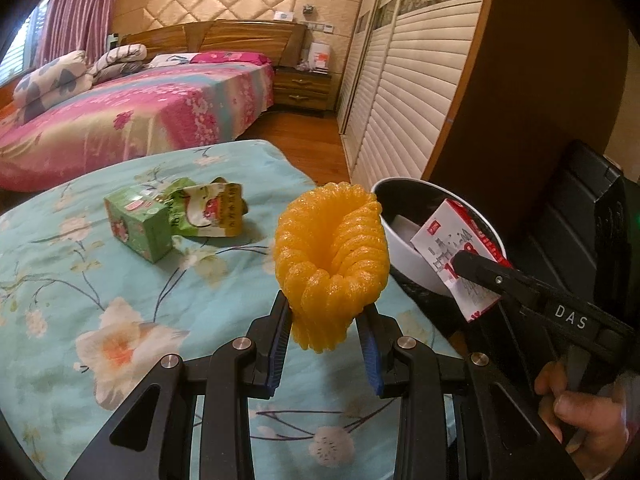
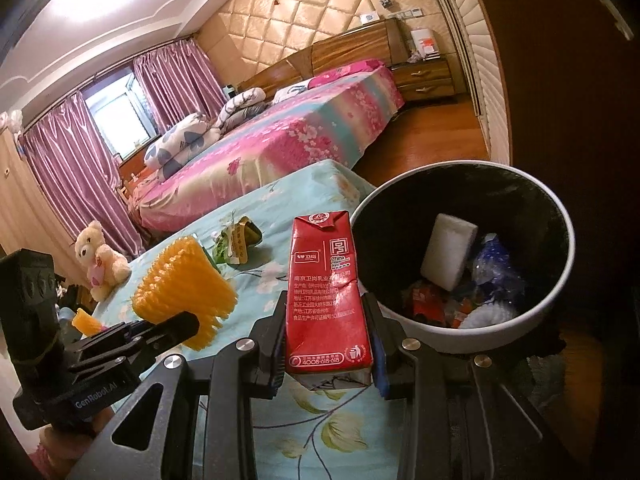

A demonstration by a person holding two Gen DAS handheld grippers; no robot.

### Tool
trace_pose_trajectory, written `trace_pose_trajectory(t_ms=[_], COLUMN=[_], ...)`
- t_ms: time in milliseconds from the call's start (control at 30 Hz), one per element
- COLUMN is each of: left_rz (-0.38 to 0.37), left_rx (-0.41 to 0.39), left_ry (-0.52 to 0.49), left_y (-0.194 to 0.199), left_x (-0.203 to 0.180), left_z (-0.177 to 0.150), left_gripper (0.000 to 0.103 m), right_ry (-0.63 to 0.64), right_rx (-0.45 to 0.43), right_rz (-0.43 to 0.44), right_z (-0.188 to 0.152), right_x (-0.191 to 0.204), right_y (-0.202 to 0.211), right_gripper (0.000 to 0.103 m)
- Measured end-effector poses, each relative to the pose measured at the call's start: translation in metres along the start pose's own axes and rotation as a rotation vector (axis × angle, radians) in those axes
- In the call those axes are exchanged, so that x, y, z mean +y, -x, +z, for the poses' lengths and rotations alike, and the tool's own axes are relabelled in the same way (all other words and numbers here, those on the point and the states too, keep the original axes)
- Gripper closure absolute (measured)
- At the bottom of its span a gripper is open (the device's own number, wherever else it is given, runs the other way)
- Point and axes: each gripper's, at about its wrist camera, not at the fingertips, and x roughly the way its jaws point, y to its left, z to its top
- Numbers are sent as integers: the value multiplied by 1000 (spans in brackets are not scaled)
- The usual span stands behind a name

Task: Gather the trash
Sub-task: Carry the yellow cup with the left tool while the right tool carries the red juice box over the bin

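Trash is in hand on both sides: the left gripper [image 1: 326,320] has its jaws part closed on the lower end of a yellow foam net [image 1: 330,256], and the right gripper [image 2: 329,334] has its jaws part closed on the sides of a red carton [image 2: 326,300], gripped low so that most of the carton stands upright above the pads. Both items are held clear of the bench [image 1: 100,280], which is covered in a blue floral cloth. The bin [image 2: 464,336], white outside with a dark liner, stands just beside the bench's right edge. In the left wrist view the carton sits at the near rim of the bin, and the net is just left of that rim. Judgement: both grippers appear to be carrying their loads toward the bin for release, with the carton closest. The bin already holds a white block [image 2: 450,256], blue plastic [image 2: 494,268] and other scraps. Two items remain on the bench, touching each other: a green box [image 1: 138,228] and a torn green wrapper [image 1: 208,210]. These are outstanding. Risk noted: the net is soft and held by its end only, so it may snag on the pads at release.
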Motion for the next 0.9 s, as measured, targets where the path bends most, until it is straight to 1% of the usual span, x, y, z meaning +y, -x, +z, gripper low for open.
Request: trace_pose_trajectory(t_ms=[500,900], left_rz=[-50,-60], left_rx=[10,14], left_ry=[-52,-82], left_y=[-11,-22], left_x=[-34,-50], left_z=[3,11], left_gripper=[72,72], right_ry=[-35,-81], right_rx=[-37,-65], right_rz=[-49,-76], right_z=[5,10], right_x=[-24,-44], right_y=[23,32], right_gripper=[69,69])
